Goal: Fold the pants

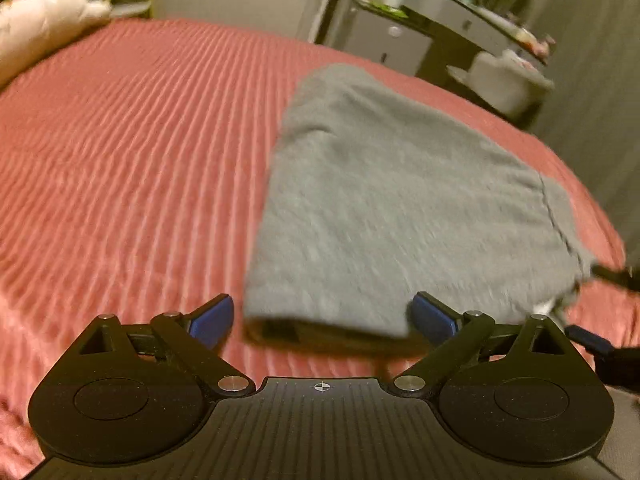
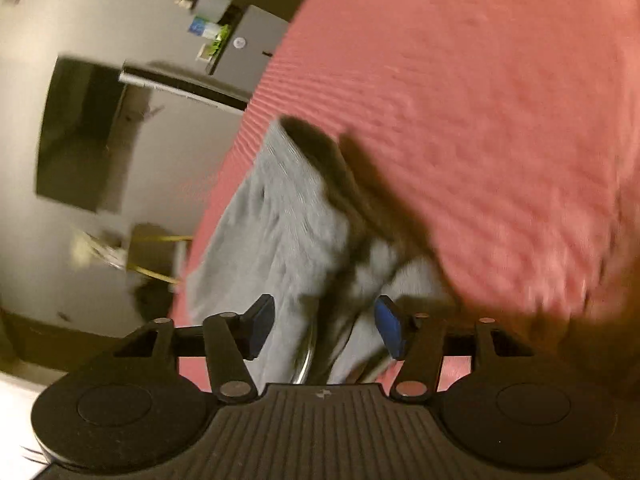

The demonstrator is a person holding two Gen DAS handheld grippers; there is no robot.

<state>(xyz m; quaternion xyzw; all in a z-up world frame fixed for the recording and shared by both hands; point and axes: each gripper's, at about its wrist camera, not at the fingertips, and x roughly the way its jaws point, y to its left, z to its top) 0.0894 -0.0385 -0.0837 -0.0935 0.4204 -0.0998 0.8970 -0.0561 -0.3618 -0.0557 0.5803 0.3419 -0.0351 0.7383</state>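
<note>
Blurred pants (image 1: 400, 208) (near fold shadowed) between claws

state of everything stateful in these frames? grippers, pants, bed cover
left gripper: open, jaws either side of the pants' near edge, not clamped.
right gripper: open, pants fabric between the jaws.
grey pants: folded into a compact stack on the bed; near edge looks lifted.
red ribbed bedspread: spread flat.
</note>
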